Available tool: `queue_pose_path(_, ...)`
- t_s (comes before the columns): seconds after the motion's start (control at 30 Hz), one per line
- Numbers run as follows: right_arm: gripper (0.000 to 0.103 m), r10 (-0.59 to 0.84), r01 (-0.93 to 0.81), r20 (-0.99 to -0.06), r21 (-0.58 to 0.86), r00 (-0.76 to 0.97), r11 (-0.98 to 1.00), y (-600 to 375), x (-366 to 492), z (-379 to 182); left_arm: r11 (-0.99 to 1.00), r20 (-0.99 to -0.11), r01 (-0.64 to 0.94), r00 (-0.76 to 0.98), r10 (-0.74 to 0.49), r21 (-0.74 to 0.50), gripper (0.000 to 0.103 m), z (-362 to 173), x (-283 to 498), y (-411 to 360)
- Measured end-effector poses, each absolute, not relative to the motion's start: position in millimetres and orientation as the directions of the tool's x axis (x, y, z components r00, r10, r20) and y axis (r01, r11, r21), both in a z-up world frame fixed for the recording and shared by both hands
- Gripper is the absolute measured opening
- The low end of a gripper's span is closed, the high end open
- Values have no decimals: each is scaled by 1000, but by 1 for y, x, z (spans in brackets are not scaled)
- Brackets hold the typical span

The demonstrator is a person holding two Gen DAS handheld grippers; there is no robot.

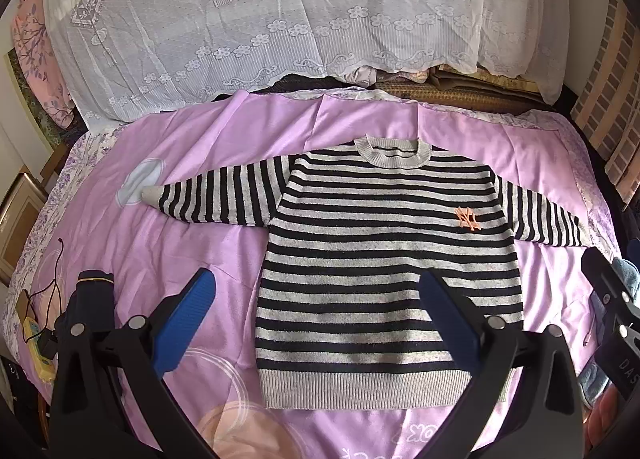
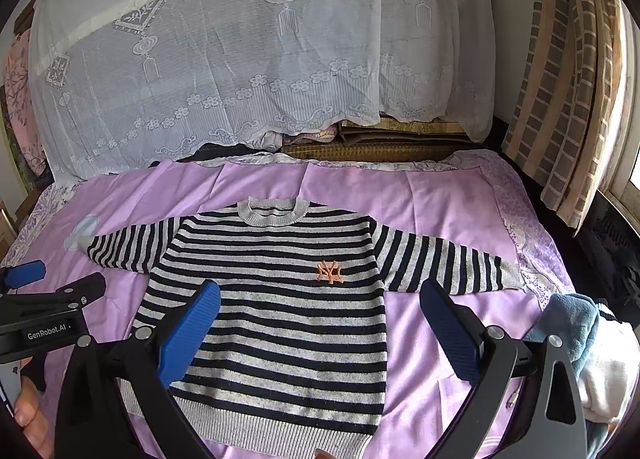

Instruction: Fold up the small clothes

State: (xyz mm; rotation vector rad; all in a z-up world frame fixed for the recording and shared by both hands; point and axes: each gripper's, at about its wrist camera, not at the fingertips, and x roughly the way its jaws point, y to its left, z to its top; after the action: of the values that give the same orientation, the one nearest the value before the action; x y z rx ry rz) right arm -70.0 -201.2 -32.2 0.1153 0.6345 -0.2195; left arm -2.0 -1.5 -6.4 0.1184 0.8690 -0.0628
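A small black-and-grey striped sweater (image 1: pixel 384 259) with an orange logo lies flat, front up, on the purple bedspread (image 1: pixel 200 147), both sleeves spread out sideways. It also shows in the right wrist view (image 2: pixel 280 299). My left gripper (image 1: pixel 316 291) is open and empty, held above the sweater's lower left part, with its right finger over the hem area. My right gripper (image 2: pixel 320 303) is open and empty above the sweater's lower right part. The left gripper's body (image 2: pixel 44 311) shows at the left edge of the right wrist view.
A white lace cover (image 1: pixel 260 19) drapes over a pile at the bed's far end. A yellow device with cables (image 1: pixel 36 339) lies at the left. A blue and white garment (image 2: pixel 588 343) lies at the right. Checked curtains (image 2: pixel 560 79) hang on the right.
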Motion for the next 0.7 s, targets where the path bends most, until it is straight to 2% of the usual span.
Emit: queue_pose_path(0.7, 100, -178, 251, -594, 42, 784, 967, -201, -73, -33, 991, -765, 107, 644, -9, 79, 99, -5, -3, -2)
